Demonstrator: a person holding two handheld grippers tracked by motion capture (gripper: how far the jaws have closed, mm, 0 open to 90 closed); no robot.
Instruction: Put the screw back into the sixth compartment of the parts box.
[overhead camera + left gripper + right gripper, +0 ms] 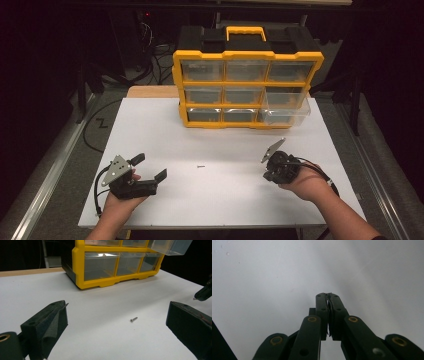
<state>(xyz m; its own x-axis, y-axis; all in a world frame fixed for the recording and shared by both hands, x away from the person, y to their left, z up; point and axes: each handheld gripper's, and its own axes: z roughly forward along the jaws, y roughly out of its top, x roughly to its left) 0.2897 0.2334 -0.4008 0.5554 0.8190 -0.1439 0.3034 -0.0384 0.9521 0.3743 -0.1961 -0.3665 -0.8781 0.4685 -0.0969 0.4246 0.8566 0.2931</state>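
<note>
Down on the white table (pixel 165 135), a single small screw (pixel 201 166) lies loose on the bare surface, roughly midway between the two hands and well short of the yellow-and-black drawer organizer (pixel 246 77) that stands at the far edge. Left tongs (pixel 150 167) are spread wide, their black jaws pointing across the table toward the screw but apart from it; in the left gripper view the screw (pixel 133 319) sits on the table between and beyond the two jaws, touching neither. Right tongs (pixel 328 298) are pressed together, pad against pad, with nothing visible between them, and they point down at plain white table. Seen from above, the right tongs (pixel 276 165) are held off to the screw's right, clear of it. One clear drawer (pixel 285 106) on the organizer's right side stands pulled out; the others sit flush in the frame.
</note>
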